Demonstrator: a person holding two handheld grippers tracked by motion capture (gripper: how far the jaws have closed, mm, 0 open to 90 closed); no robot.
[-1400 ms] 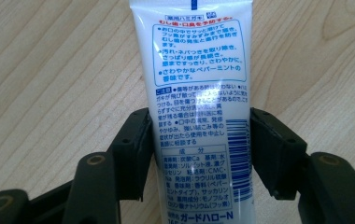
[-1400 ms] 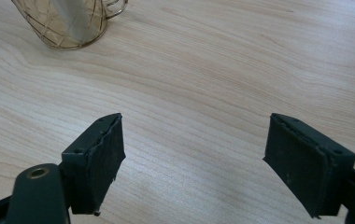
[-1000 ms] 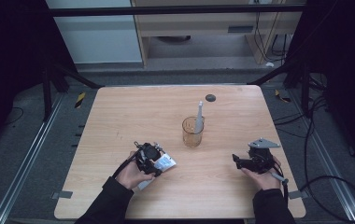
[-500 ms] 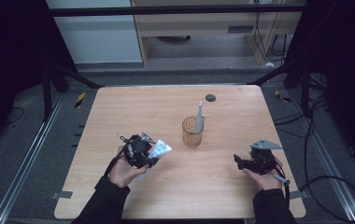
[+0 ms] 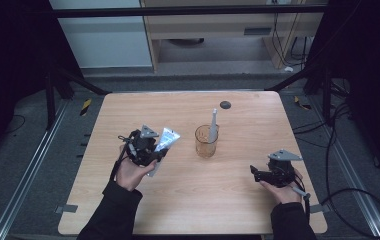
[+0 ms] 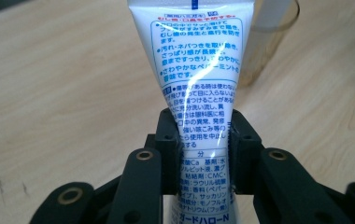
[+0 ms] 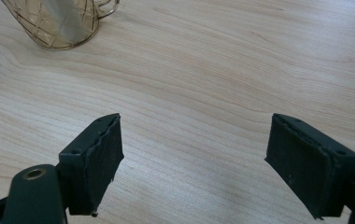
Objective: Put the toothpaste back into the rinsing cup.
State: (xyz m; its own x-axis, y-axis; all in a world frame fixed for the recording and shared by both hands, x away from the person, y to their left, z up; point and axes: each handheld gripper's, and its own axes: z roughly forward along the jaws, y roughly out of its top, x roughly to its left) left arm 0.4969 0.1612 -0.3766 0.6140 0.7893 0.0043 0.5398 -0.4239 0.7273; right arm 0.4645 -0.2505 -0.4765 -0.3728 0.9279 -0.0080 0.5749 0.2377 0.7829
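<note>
left gripper (image 6: 202, 154) pinches a white tube (image 6: 196, 70) near its lower end, jaws pressed flat on both sides; tube lifted clear of the table (image 5: 178, 210), printed side to the camera. right gripper (image 7: 192, 163) spread wide, nothing between the jaws, held low over bare wood at the near right. farther on, mid-table, an amber cup (image 5: 206, 141) stands upright with a pale stick-like item (image 5: 212, 122) leaning inside; the tube's free end points toward it but is apart. small dark disc (image 5: 225, 104) near the far edge. judgement: pickup done; if the tube belongs in the cup, carry and release remain.
</note>
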